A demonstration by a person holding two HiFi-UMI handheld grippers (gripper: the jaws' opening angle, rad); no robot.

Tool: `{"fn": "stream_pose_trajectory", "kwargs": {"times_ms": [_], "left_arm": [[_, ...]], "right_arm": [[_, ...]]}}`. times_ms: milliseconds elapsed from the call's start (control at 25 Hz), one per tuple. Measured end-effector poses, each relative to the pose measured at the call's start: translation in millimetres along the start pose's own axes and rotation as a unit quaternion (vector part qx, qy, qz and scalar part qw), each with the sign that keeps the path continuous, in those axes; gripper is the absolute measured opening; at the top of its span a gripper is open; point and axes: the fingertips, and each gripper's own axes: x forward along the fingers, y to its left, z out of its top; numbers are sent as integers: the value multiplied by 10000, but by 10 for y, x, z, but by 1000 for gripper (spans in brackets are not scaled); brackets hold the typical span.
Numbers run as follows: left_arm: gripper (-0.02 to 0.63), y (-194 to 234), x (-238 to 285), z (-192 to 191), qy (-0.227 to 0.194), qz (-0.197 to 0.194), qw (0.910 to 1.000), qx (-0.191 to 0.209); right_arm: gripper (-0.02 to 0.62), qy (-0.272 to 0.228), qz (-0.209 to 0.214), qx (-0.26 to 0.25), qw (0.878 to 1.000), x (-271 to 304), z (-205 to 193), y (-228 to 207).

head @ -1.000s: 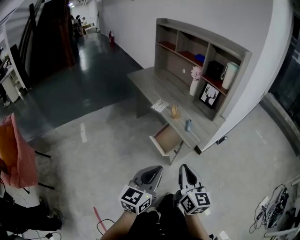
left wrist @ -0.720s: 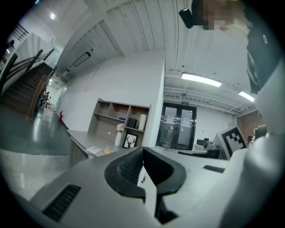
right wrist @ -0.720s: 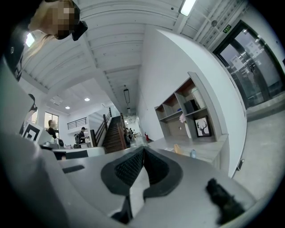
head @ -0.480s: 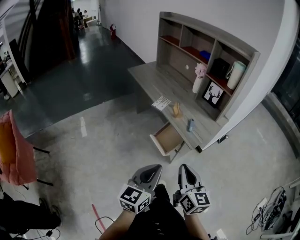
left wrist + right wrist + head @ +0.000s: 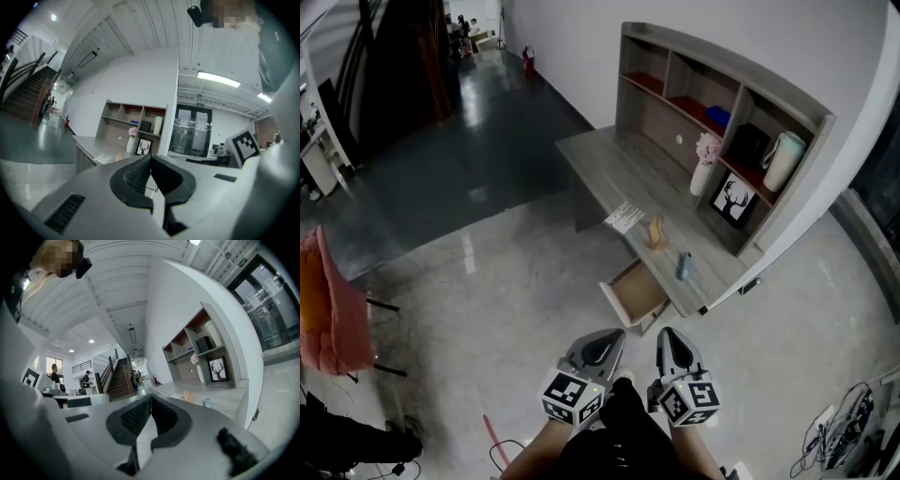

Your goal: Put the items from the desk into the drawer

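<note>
A white wall (image 5: 572, 37), pale concrete floor (image 5: 516, 281), dark glossy floor (image 5: 459, 141) beyond, a staircase (image 5: 121, 376).

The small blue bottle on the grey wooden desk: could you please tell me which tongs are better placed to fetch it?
Probably the right tongs: the small blue bottle stands toward their side of the grey wooden desk. Both they and the left tongs are shut and far from it.

- The right gripper (image 5: 151, 397) is pressing its two jaws together, with nothing between them.
- A small orange thing (image 5: 189, 396) and a little blue bottle (image 5: 206, 402) are sitting on the grey desk (image 5: 225, 394) (well apart from the gripper).
- A deer picture (image 5: 217, 370) and a vase (image 5: 200, 373) of pink flowers are standing by the shelf (image 5: 213, 348).
- Stairs (image 5: 123, 376) are going up far behind.
</note>
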Motion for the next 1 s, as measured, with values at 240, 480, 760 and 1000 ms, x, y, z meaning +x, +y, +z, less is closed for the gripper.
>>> {"fn": "stream_pose_trajectory", "kwargs": {"times_ms": [240, 480, 760, 1000], "left_arm": [[11, 243, 360, 56, 25, 89, 9999, -75], [11, 459, 673, 84, 93, 147, 9998, -134], [11, 691, 1053, 71, 168, 276, 9994, -91], [11, 767, 1344, 115, 136, 281, 9994, -147]], "right_arm": [[11, 84, -8, -13, 10000, 377, 82, -246], [11, 154, 14, -9, 9999, 709, 164, -442], [11, 196, -39, 74, 9998, 1003, 234, -745], [11, 117, -63, 116, 9998, 1203, 324, -996]]}}
